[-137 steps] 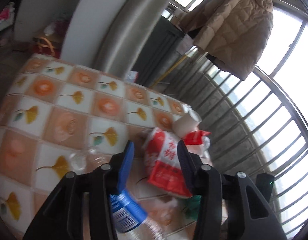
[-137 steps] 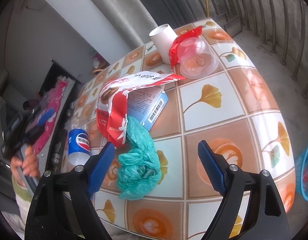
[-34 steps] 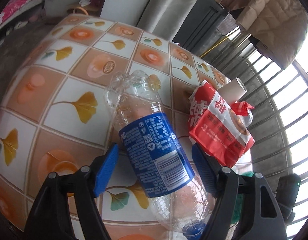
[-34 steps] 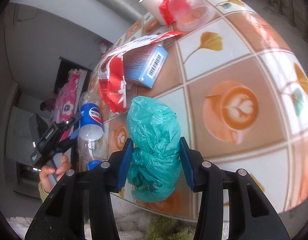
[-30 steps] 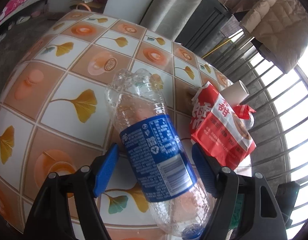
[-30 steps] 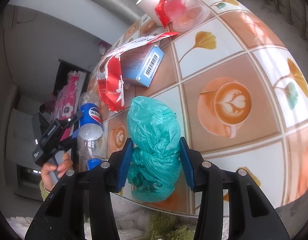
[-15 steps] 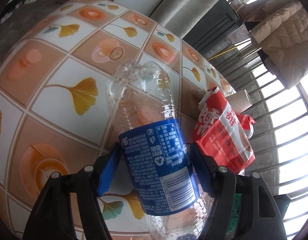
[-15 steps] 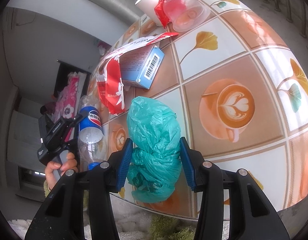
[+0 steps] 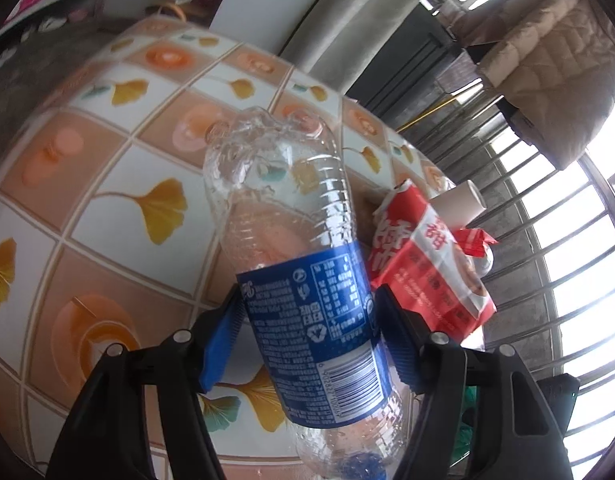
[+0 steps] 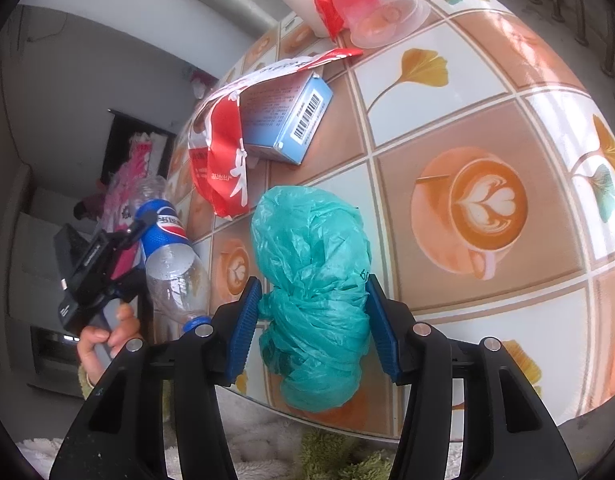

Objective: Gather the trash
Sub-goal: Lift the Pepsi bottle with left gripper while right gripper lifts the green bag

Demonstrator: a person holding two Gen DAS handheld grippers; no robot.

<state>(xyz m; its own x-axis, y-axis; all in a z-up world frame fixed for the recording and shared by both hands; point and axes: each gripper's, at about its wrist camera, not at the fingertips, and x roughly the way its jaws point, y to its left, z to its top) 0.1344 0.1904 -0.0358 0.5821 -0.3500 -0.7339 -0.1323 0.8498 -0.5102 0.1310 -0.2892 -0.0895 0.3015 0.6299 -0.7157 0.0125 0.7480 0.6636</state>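
Between the blue pads of the left gripper [image 9: 305, 330] lies the plastic bottle [image 9: 291, 264]; the jaws have just been closing and now clamp its blue label, long axis along the fingers, cap towards the camera (partly cut off). The right gripper [image 10: 313, 330] has just been opening around the green plastic bag [image 10: 311, 296] on the table [image 10: 487, 92]; whether its pads press the bag I cannot tell.

I read the Pepsi logo on the bottle's [image 10: 163, 236] blue label; the red packet [image 9: 427, 264] showed "甜".
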